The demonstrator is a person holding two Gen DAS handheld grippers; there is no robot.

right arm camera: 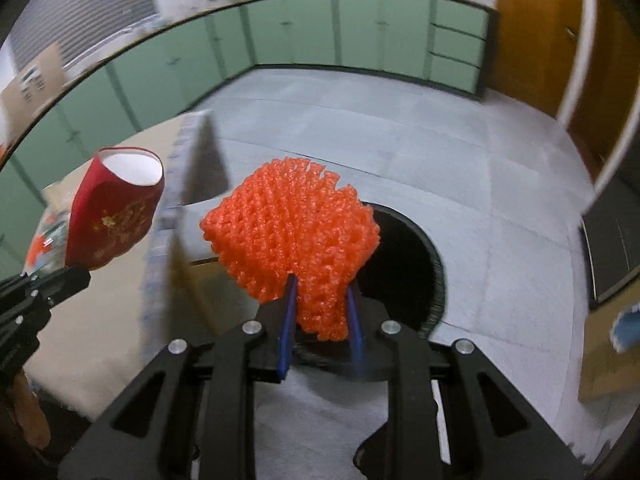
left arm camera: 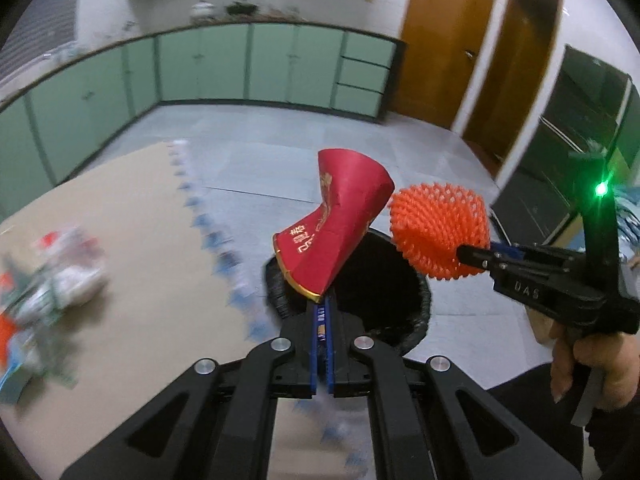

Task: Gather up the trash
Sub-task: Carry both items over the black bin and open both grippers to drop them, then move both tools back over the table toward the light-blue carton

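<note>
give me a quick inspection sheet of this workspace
surface: tan mat on grey tiled floor
job's things: squashed red paper cup, orange foam net, black bin
clutter: blurred heap of wrappers on the mat
grippers: left gripper shut on the cup; right gripper shut on the net, both by the bin
cables: nothing seen
surroundings: green cabinets, wooden doors

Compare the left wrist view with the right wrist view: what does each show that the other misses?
Left wrist only: the gold-lettered side of the red cup, blurred trash on the mat, and the hand on the right gripper. Right wrist only: the cup's white inside and the foam net squeezed between blue fingers. Both: cup, net, black bin, green cabinets.
</note>
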